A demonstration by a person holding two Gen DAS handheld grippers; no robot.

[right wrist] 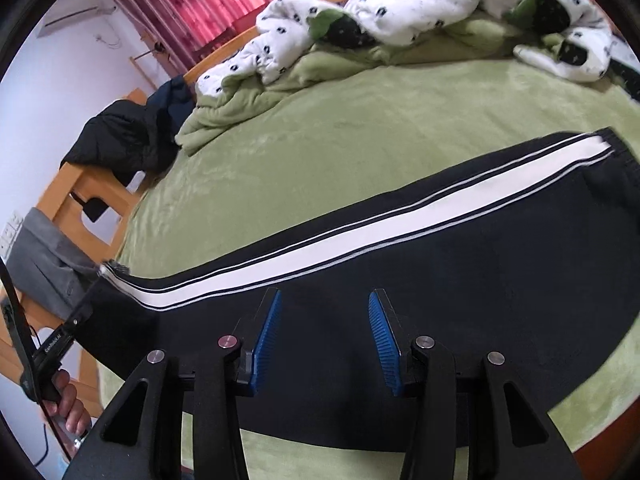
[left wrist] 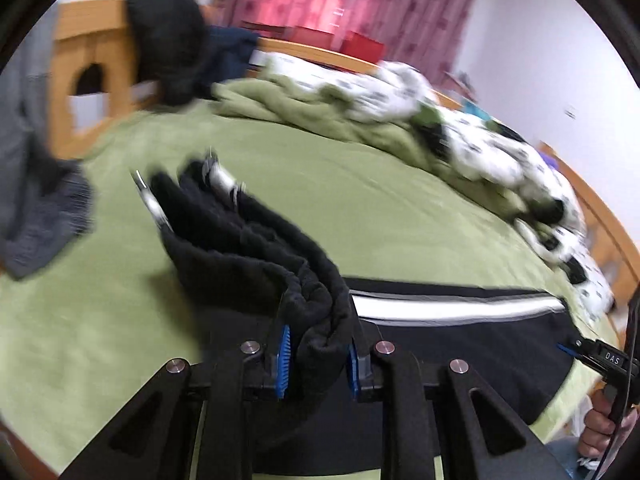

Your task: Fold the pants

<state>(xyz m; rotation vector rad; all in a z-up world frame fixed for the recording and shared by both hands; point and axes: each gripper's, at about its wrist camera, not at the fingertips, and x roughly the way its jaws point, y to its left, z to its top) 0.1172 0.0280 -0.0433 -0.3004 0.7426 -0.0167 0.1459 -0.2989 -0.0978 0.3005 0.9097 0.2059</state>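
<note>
Lay flat on a green bed (right wrist: 360,120), black pants (right wrist: 440,248). Left gripper (left wrist: 318,354) pinched tight on pants cuff; right gripper (right wrist: 324,344) open, empty. Pink curtains (right wrist: 208,4) behind.

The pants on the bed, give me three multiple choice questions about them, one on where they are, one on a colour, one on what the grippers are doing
1. Where does most of the pants lie?
A. Spread flat on the green bed cover
B. Hung over the wooden bed frame
C. On the floor

2. What colour is the wide side stripe?
A. Red
B. White
C. Yellow

3. What holds fabric right now?
A. Only the right gripper
B. Both grippers
C. Only the left gripper

Answers:
1. A, the black cloth stretches flat across the green cover in the right wrist view.
2. B, a white band edged by thin lines runs down the leg.
3. C, bunched black cloth sits clamped between the left gripper's blue pads, while the right gripper's pads stand apart above the cloth with nothing between them.
</note>
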